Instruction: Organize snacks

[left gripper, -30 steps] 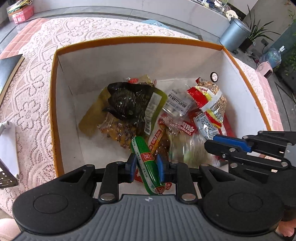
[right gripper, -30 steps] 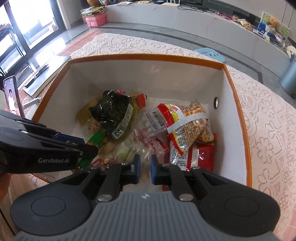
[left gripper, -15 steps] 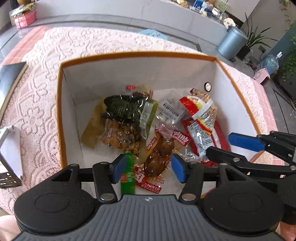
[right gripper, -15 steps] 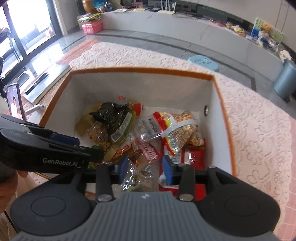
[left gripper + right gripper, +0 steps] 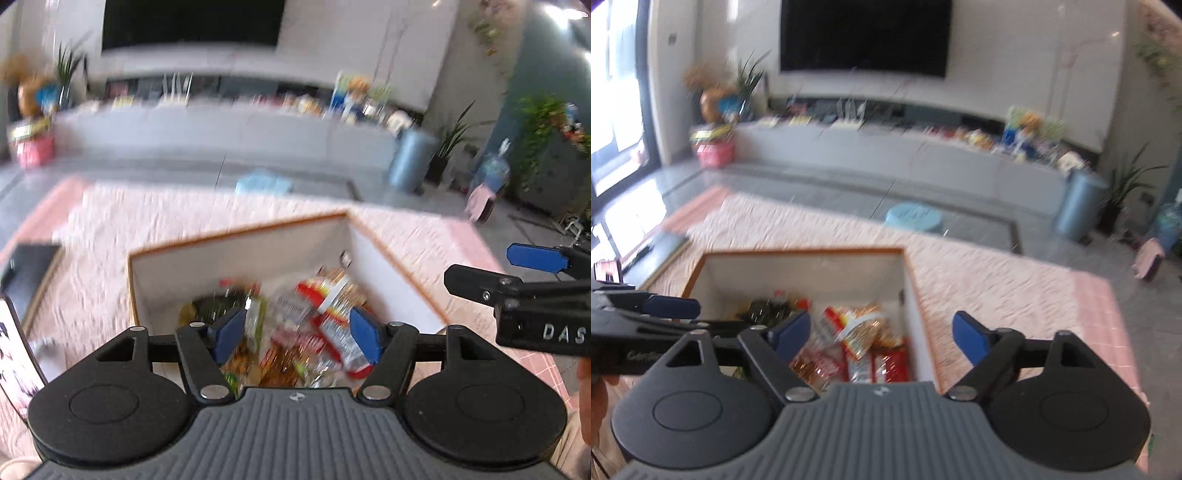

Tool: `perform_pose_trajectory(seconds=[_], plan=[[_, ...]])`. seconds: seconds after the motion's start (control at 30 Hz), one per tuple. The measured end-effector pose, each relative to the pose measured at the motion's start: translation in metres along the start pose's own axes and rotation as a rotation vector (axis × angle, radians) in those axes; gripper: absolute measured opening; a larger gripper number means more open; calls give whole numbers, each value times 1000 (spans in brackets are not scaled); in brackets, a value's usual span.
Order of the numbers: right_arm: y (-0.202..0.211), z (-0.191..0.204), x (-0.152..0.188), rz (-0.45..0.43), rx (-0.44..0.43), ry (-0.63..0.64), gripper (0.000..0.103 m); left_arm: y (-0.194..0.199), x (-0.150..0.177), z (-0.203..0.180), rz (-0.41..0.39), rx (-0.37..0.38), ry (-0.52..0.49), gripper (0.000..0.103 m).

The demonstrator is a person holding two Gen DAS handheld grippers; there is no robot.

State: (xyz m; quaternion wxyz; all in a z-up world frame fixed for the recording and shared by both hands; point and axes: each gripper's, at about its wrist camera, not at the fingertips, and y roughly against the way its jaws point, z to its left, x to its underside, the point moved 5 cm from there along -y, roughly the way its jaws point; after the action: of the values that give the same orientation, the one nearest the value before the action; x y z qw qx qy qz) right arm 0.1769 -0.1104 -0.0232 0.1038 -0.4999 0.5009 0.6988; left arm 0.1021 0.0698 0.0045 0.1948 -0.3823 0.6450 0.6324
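Note:
A white box with an orange rim (image 5: pixel 236 234) (image 5: pixel 798 252) stands on the lace-covered table and holds several snack packets. Among them are a red and yellow packet (image 5: pixel 334 295) (image 5: pixel 862 330) and a dark green packet (image 5: pixel 210 306) (image 5: pixel 762 308). My left gripper (image 5: pixel 297 334) is open and empty, raised above the box's near side. My right gripper (image 5: pixel 881 334) is open and empty, raised above the box's right wall. Each gripper shows at the edge of the other's view. Both views are blurred.
The pink lace cloth (image 5: pixel 979 280) covers the table around the box. A dark flat object (image 5: pixel 26 264) lies at the table's left edge. A phone on a stand (image 5: pixel 605 269) is at the far left. Beyond are a blue stool (image 5: pixel 914 216), a TV bench and a bin (image 5: pixel 1078 203).
My left gripper let go of the green sausage stick into the box. Both grippers opened wide, lifted up and back from the box, and the views tilted up to the room.

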Motion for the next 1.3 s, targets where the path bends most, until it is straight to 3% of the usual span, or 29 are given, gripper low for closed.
perform_pose_trajectory(seconds=[0.2, 0.43, 0.67, 1.3], plan=[[47, -8, 12, -120, 68, -63, 92, 34, 6, -20, -180, 15, -64, 86], [86, -6, 36, -236, 125, -105, 99, 50, 24, -27, -263, -11, -72, 89], [91, 1, 59, -270, 132, -114, 99, 42, 43, -28, -251, -83, -97, 90], [35, -11, 104, -80, 149, -163, 99, 8, 72, -26, -56, -134, -115, 91]])
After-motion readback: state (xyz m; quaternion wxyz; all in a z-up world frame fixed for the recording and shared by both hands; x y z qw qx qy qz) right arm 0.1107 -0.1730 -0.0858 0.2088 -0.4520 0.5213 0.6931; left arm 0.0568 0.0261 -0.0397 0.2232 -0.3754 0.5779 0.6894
